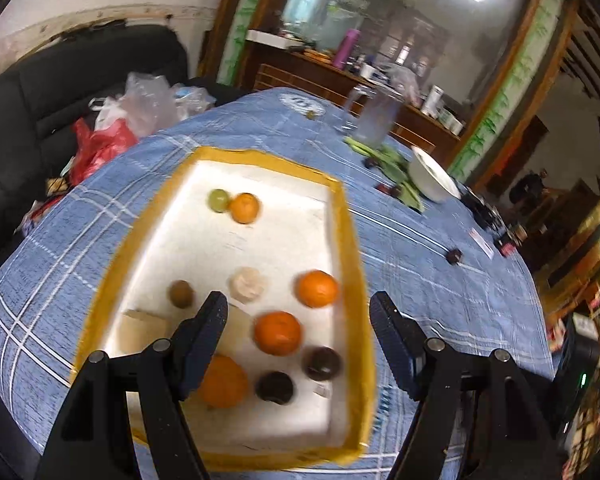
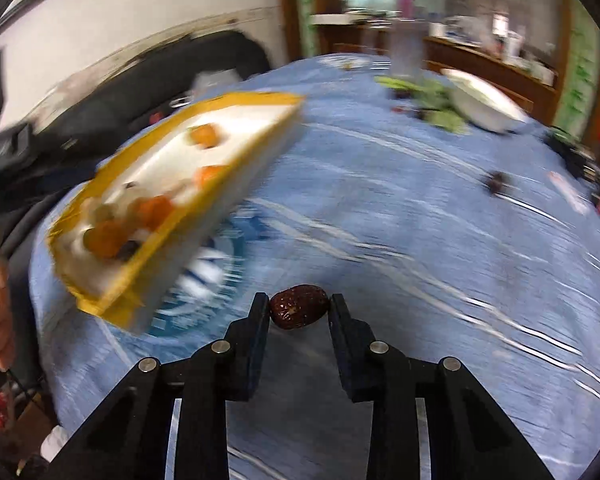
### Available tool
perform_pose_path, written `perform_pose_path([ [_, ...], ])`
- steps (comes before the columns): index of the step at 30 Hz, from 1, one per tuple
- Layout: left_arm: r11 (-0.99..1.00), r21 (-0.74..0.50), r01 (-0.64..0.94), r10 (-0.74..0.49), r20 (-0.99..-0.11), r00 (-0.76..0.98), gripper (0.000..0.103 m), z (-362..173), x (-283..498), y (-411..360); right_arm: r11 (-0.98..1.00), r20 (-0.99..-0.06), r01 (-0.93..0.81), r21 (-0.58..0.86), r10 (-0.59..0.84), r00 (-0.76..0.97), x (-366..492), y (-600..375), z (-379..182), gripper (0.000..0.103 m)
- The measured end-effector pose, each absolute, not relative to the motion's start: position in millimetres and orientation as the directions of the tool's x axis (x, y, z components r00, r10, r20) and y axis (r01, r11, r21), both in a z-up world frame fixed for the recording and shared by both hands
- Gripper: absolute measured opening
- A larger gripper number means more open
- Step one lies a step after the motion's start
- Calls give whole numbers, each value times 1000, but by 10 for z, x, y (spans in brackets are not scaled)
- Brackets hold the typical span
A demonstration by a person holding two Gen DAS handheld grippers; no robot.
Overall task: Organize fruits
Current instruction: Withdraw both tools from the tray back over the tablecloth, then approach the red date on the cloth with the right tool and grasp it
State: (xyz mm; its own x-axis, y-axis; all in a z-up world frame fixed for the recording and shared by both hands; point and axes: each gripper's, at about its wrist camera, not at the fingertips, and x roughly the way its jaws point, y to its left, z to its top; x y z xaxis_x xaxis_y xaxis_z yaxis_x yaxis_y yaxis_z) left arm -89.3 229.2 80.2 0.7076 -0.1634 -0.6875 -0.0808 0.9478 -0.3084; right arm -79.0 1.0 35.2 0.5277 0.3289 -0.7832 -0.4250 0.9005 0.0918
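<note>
Covering the bench is a blue checked cloth, and on it sits the landmark: a yellow-rimmed white tray where the fruit is being gathered. Inside the tray lie oranges, a green fruit at its far end and two dark fruits at its near end. Above the tray's near end hangs the left gripper, jaws wide and empty, probably free after a drop. Right of the tray, the right gripper has its jaws nearly shut on a red date, pinched at both ends, likely so it can be carried over to the tray. Another dark fruit lies farther right of the tray, on the cloth.
</note>
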Motion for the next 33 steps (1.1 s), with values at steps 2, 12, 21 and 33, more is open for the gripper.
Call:
perform_pose_path([
  [2, 956, -289, -47, -173, -689, 704, 73, 817, -906, 2114, 931, -783, -362, 45, 258, 566, -798, -239, 377, 33],
  [12, 976, -209, 54, -190, -714, 673, 73, 791, -983, 1574, 969, -749, -181, 170, 246, 615, -953, -1165, 512, 58],
  [21, 997, -11, 76, -62, -687, 724, 73, 828, -1119, 1148, 969, -757, -104, 225, 241, 608, -1016, -1511, 350, 58],
  [33, 990, 98, 103, -7, -688, 726, 80, 778, -1164, 888, 944, -734, -55, 326, 290, 614, -1016, -1694, 232, 65],
])
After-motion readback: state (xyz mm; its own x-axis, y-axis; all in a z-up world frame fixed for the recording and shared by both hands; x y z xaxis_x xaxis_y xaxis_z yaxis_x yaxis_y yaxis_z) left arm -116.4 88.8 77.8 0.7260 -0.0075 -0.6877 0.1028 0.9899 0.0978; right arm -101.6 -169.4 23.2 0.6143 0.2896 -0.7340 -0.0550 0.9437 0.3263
